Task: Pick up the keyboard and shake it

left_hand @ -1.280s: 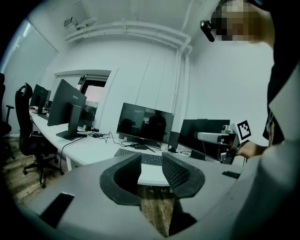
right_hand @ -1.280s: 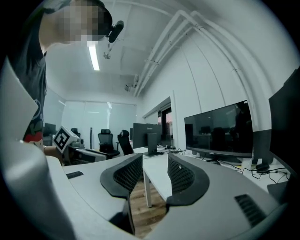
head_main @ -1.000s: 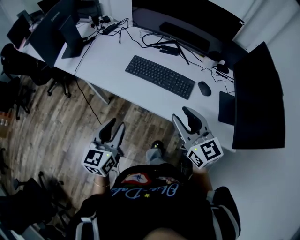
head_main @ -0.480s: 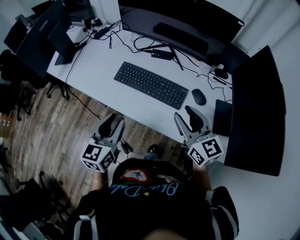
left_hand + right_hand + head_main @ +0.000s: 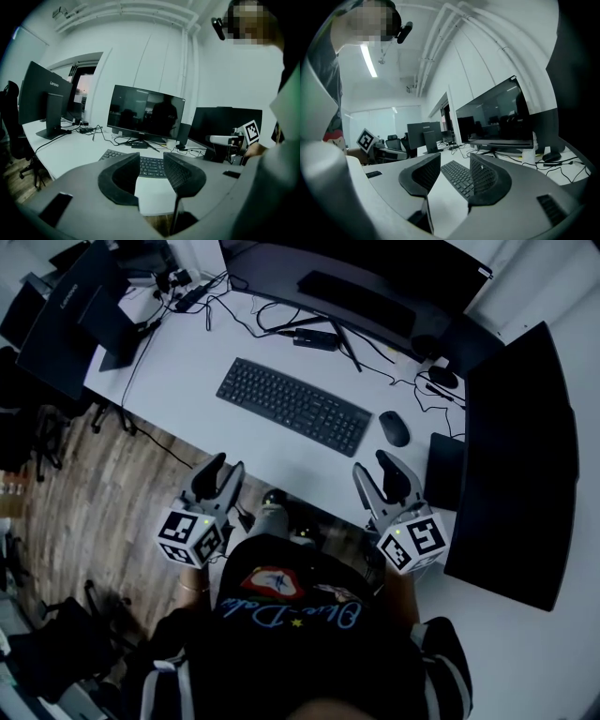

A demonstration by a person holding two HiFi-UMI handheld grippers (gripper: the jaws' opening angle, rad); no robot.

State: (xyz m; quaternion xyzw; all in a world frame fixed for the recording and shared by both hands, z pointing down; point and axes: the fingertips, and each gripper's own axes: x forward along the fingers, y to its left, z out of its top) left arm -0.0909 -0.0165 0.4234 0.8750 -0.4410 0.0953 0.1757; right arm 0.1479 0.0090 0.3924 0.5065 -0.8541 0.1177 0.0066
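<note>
**Opening stage of the task; no part of it is done yet.** The white desk (image 5: 197,371) bears the black flat keyboard (image 5: 293,405). The keyboard lies flat and untouched near the desk's front edge, set slantwise to that edge.

- **Monitors.** A wide curved black monitor (image 5: 375,273) stands behind the keyboard. A tall black monitor (image 5: 511,446) stands to the keyboard's right. A black monitor on a stand (image 5: 61,320) is well to the keyboard's left.
- **Cables.** Black cables (image 5: 281,320) trail between the keyboard and the curved monitor.
- **Grippers.** Both are on the keyboard's near side, about the desk's front edge. The left gripper (image 5: 217,468) is off the keyboard's left end and the right gripper (image 5: 378,465) off its right end, each clearly apart from it. The jaws of each are opening, released, with nothing between the pads. In each gripper view the keyboard shows beyond the gap, not within it.
- **Mouse.** A small black oval mouse (image 5: 394,428) lies just beside the keyboard's right end.

**What is left, as a judgement.** The whole sequence remains: bring both grippers forward to the keyboard's two ends, close on them, raise the keyboard off the desk, and shake it.

**Containers.** No tray, box, bin or other container shows in any view, so there are no contents to report.
</note>
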